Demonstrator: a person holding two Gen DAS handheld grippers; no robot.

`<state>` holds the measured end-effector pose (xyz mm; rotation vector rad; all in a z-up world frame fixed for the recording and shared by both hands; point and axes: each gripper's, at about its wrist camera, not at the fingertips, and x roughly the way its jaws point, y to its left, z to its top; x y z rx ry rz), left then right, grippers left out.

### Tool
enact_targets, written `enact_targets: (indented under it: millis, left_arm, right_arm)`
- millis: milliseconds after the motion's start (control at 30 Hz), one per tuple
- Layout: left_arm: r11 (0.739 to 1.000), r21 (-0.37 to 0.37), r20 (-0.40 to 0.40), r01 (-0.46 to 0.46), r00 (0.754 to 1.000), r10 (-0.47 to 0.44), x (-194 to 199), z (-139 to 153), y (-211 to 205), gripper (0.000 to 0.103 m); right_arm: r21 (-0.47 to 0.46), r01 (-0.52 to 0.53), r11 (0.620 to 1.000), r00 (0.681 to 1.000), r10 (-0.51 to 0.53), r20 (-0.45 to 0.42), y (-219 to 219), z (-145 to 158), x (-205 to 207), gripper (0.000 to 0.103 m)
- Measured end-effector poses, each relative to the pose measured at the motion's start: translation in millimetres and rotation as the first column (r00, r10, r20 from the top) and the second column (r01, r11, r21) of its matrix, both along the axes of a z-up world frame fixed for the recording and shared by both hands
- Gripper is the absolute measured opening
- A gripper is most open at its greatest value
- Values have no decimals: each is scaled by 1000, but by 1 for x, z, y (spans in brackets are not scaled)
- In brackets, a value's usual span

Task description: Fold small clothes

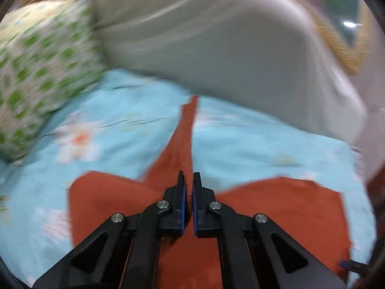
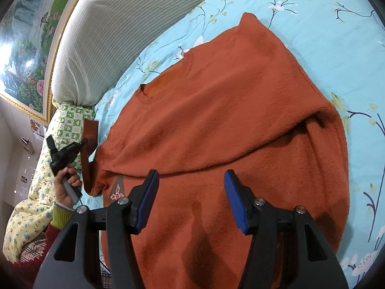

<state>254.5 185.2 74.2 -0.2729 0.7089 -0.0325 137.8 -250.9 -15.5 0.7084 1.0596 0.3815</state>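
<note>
A rust-orange knit sweater [image 2: 216,110] lies spread on the light-blue floral bedsheet [image 2: 312,19], its neckline [image 2: 156,94] toward the pillows and its upper part lying folded over the lower part. My left gripper [image 1: 189,177] is shut on the sweater's sleeve [image 1: 185,132], which stretches taut away from the jaws. In the right wrist view that left gripper [image 2: 81,143] shows at the left edge of the sweater with the sleeve cuff [image 2: 90,130] lifted, a hand [image 2: 65,187] holding it. My right gripper [image 2: 191,177] hovers open over the sweater's lower body, with nothing between its blue pads [image 2: 149,200].
A grey striped pillow [image 2: 115,29] and a green-checked pillow [image 2: 72,122] lie at the head of the bed. A yellow floral quilt [image 2: 28,212] sits at the left. A gold-framed painting [image 2: 26,48] hangs behind. The left wrist view is motion-blurred.
</note>
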Motion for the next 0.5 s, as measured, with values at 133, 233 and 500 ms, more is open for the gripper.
enact_targets:
  millis: [133,233,500]
  left_arm:
    - [978,-71,85,196,978,-190,-14,21,-91,2]
    - [942,-79,101,325,943,-317,-20,16,-165,2]
    - [885,-107,-15,453,889,-457,-10,-52,-266,3]
  right_arm:
    - [12,5,1000,1000,-5,14,-2,7,-4,57]
    - [16,20,1000,1000,-21,21,-10,12,-7,57]
    - [17,105,994,994,-105,32,-43,17,-16,57]
